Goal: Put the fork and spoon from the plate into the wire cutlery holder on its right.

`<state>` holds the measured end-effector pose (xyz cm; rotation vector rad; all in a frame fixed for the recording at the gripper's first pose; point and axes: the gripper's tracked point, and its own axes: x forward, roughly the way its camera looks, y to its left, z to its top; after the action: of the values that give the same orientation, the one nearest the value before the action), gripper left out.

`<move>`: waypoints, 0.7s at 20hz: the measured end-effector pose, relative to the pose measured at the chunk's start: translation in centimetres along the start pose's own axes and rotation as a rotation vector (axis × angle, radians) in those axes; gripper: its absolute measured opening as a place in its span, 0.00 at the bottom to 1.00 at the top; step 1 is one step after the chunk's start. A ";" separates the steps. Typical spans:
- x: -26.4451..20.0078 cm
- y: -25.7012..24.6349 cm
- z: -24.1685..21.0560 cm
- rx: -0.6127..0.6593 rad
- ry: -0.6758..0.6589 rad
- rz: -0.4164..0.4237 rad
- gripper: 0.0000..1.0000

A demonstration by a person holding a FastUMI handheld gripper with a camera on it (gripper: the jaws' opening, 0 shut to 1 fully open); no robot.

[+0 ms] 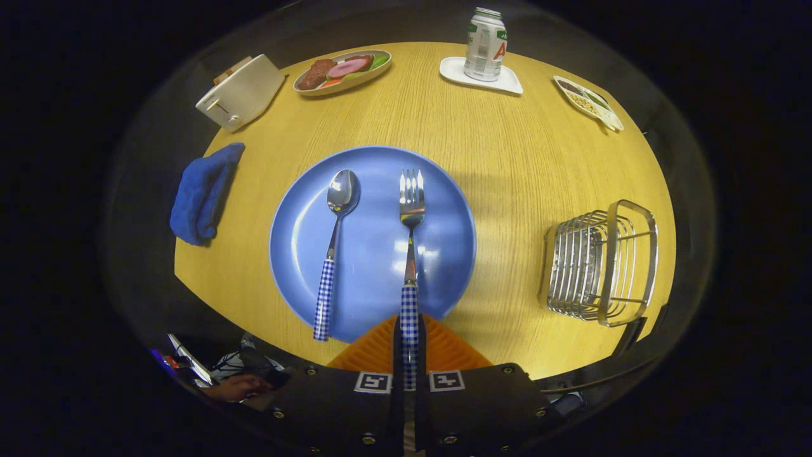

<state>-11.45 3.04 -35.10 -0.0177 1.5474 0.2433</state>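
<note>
Fork [411, 241] on blue plate [298, 235], long axis running away from gripper [410, 355], tines pointing ahead, checked handle clamped between closed fingers, spoon [334, 244] parallel alongside, wire cutlery holder [599, 263] at right.

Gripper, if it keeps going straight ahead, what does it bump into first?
The gripper is shut on the fork, so nothing before it. Beyond the fork's tines comes bare table; the way looks free, though depth is unclear.
</note>
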 end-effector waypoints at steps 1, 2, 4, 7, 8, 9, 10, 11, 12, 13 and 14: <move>-0.8 -0.4 -0.3 -0.012 0.009 0.005 0.07; -1.6 -0.9 -0.6 -0.021 0.019 0.007 0.07; -3.5 -2.1 -1.4 -0.031 0.054 0.021 0.07; -6.6 -3.7 -2.4 -0.017 0.098 0.057 0.07; -7.6 -4.4 -2.7 -0.019 0.114 0.059 0.07; -8.6 -5.4 -3.1 -0.026 0.131 0.057 0.08; -9.6 -6.2 -3.4 -0.033 0.153 0.059 0.08; -10.5 -7.1 -3.8 -0.035 0.173 0.057 0.07; -11.4 -8.3 -4.3 -0.042 0.206 0.046 0.07; -12.3 -9.7 -4.7 -0.054 0.234 0.028 0.08; -12.9 -11.1 -4.7 -0.065 0.251 0.006 0.07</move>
<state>-14.31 -10.45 -24.06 -0.0976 1.7889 0.3055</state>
